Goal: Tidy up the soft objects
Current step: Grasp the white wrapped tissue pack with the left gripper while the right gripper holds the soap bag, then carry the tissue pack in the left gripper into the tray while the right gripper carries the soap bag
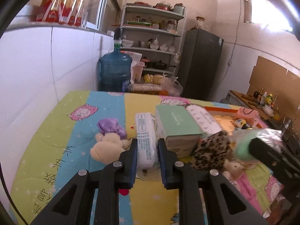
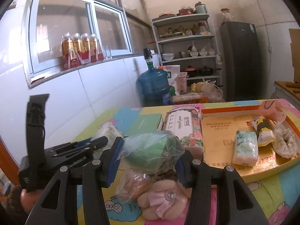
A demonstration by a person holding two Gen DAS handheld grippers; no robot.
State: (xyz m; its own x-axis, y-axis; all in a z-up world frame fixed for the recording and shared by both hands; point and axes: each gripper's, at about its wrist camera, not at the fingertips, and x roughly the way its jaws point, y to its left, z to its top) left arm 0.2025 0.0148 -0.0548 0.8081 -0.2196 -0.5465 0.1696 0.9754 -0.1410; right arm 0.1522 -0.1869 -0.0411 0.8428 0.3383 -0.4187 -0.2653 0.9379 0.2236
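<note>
My left gripper point(image 1: 147, 147) is shut on a white tissue pack point(image 1: 145, 131), which stands lengthwise between the pads above the colourful quilted cloth point(image 1: 56, 131). To its left lies a cream plush toy with a purple bow point(image 1: 108, 144). My right gripper point(image 2: 150, 157) is shut on a green bundle wrapped in clear plastic point(image 2: 151, 150), also seen as the green bundle point(image 1: 243, 144) in the left wrist view. An orange-rimmed tray point(image 2: 215, 131) at the right holds a patterned tissue pack point(image 2: 244, 148), a yellow-and-black pack point(image 2: 262, 129), a scrunchie point(image 2: 285, 142) and a pink plush point(image 2: 271, 110).
A mint green box point(image 1: 176, 125) and a floral tissue pack point(image 2: 180, 125) lie mid-table, a leopard-print item point(image 1: 211, 151) beside them. A plush with a pink bow point(image 2: 163, 202) sits under my right gripper. Behind the table stand a water jug point(image 1: 115, 69), shelves point(image 1: 151, 43) and a fridge point(image 1: 200, 63).
</note>
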